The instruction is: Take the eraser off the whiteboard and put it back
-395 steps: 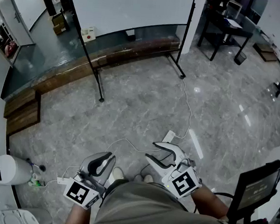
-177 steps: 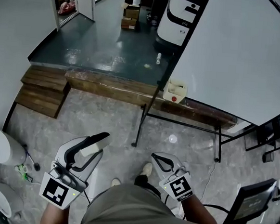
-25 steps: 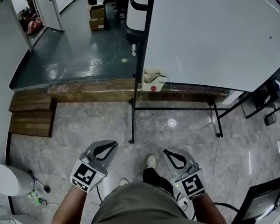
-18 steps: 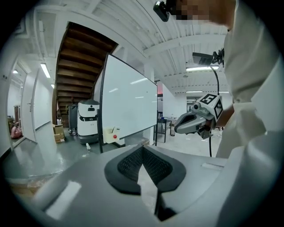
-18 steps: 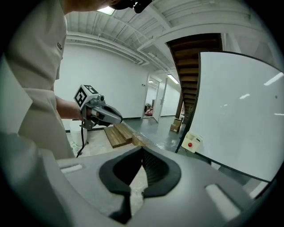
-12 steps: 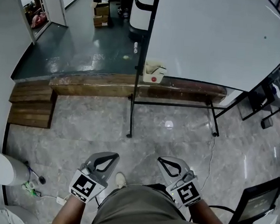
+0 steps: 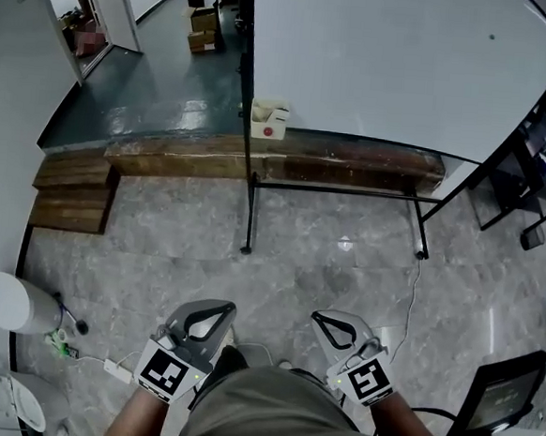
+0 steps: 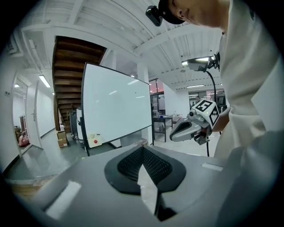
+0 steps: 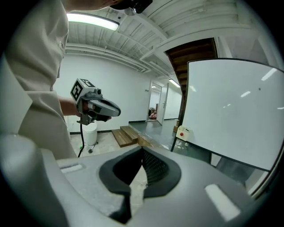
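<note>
Jaws together, empty, on left gripper (image 7: 211, 305) and right gripper (image 7: 327, 316); eraser (image 7: 269, 120) well apart at 12 o'clock, on whiteboard (image 7: 389, 62) corner. Risk: arriving shut, knocking eraser to floor (image 7: 326, 264).

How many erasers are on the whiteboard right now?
1. The cream eraser with a red dot sits at the whiteboard's lower left corner; the board's back side is hidden, so another could be there.

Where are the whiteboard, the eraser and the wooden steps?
whiteboard (image 7: 389, 62), head view, middle of its white face.
eraser (image 7: 268, 120), head view, cream body by the red dot.
steps (image 7: 66, 213), head view, top of the nearer step.
</note>
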`<state>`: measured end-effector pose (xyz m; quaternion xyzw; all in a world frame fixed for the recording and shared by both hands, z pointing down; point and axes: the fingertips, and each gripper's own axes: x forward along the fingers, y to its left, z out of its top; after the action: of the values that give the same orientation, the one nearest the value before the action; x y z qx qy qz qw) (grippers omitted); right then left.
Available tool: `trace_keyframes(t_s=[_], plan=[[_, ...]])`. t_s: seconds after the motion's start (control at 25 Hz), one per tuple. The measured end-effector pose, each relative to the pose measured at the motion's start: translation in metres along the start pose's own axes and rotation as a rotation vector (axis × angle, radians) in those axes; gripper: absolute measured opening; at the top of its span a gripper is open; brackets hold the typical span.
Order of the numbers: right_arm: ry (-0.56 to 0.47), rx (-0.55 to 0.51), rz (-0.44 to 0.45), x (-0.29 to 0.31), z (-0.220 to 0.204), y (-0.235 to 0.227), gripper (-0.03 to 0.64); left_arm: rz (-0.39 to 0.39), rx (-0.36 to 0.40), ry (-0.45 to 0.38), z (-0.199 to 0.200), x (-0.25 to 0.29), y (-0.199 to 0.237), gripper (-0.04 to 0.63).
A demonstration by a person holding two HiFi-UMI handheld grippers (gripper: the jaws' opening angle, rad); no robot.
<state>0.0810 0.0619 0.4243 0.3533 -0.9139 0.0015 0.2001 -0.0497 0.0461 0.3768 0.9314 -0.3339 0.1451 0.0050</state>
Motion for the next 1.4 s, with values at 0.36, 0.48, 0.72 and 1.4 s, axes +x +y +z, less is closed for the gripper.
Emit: trace_keyframes(t_s=[0.36,0.48,0.72,1.4], plan=[[-0.040,0.002,0.088,-0.058,-0.037,0.024,0.003,0.111,-0.045,0.092,-0.012,-0.036,-0.085,0.006],[-0.049,0.013,0.078,-0.074,-0.037,0.035,0.003,0.110,-0.027,0.091,-0.009,-0.045,-0.098,0.006],[-0.062,-0.019,0.037,-0.094,-0.024,0.067,0.003,0.055,0.019,0.032,0.007,-0.067,-0.120,0.006],[-0.073,-0.042,-0.012,-0.078,0.041,0.265,0.003,-0.049,-0.042,0.005,-0.054,-0.253,-0.138,0.006]])
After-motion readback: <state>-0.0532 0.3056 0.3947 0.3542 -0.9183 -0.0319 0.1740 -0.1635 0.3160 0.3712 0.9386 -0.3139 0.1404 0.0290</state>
